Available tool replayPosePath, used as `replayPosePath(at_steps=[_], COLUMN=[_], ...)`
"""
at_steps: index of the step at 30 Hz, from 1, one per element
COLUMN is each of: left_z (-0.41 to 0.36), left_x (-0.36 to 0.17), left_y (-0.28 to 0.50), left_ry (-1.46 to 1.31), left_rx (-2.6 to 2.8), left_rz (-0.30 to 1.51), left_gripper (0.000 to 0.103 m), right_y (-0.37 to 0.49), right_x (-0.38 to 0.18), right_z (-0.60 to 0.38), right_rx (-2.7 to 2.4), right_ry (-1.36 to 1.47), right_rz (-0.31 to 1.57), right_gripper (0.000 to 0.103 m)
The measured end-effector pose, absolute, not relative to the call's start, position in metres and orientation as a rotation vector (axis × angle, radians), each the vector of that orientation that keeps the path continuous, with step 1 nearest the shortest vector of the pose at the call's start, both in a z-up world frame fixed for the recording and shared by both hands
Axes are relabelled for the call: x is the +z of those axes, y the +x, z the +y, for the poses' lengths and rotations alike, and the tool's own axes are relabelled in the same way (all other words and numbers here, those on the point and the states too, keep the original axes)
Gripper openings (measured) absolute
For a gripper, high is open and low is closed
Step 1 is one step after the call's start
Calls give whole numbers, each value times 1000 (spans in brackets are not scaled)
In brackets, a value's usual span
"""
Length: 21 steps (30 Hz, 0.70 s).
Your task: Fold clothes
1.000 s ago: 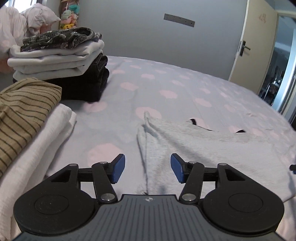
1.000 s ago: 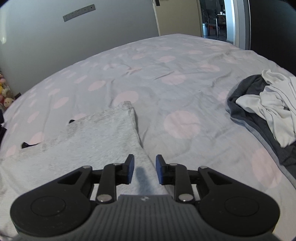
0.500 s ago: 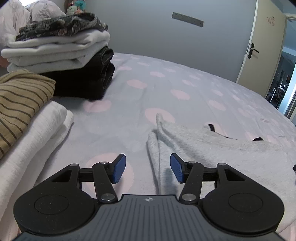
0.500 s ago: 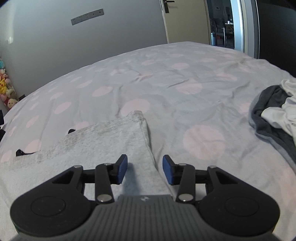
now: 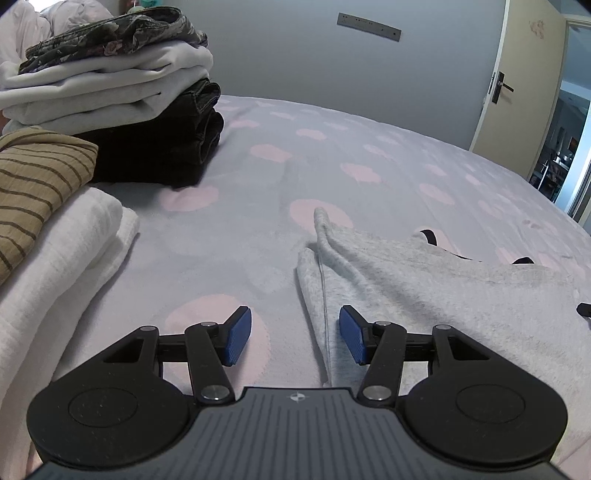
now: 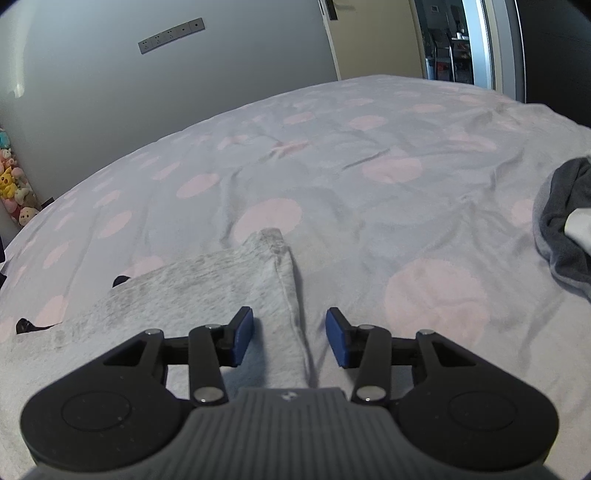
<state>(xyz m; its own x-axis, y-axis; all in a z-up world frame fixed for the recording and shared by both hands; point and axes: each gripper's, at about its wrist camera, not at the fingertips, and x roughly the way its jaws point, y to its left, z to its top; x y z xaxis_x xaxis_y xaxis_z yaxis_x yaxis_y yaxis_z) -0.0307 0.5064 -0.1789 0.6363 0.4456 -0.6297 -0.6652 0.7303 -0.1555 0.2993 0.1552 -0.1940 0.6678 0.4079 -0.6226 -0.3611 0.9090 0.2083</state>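
Right gripper (image 6: 290, 341): fingers widened from near-closed, now spread astride grey garment (image 6: 207, 284) edge | left gripper (image 5: 295, 339): spread, hem between fingers | both poised, nothing pinched.

Dotted bedsheet (image 5: 332, 155); wall socket strip (image 6: 170, 36); door (image 5: 524, 81); plush toys (image 6: 16, 188)

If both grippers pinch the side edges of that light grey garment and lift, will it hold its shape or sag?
The grey garment will probably sag in the middle: it lies limp on the bedspread, its edge already rolled and creased. It looks like thin knit, so likely light. The left gripper and right gripper are open astride opposite edges, so pinching both should limit bunching.
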Motion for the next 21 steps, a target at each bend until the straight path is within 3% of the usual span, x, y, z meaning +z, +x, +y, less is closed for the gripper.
replayPosePath(at_steps=[5,8,10,13,21], left_z=[509,510,510,511,513], left_x=[-181,-183,-183,-182,-174], left_y=[-31,-31,-31,-32,-37], left_ry=[-420,-435,-440,-446,-488], left_rx=[657,659,659,658,638], left_rz=[599,598,597,590,537], left_gripper=[62,62,62,62,62], right_y=[299,295,293,290,270], right_x=[-198,-200,-200,-201,-170], right_z=[166,173,177,182,186], right_rx=[451,469,480,490,507], right_ry=[20,-11,-27,-49,6], right_rz=[707,692,683,667,582], right_gripper=[53,41,25,15,12])
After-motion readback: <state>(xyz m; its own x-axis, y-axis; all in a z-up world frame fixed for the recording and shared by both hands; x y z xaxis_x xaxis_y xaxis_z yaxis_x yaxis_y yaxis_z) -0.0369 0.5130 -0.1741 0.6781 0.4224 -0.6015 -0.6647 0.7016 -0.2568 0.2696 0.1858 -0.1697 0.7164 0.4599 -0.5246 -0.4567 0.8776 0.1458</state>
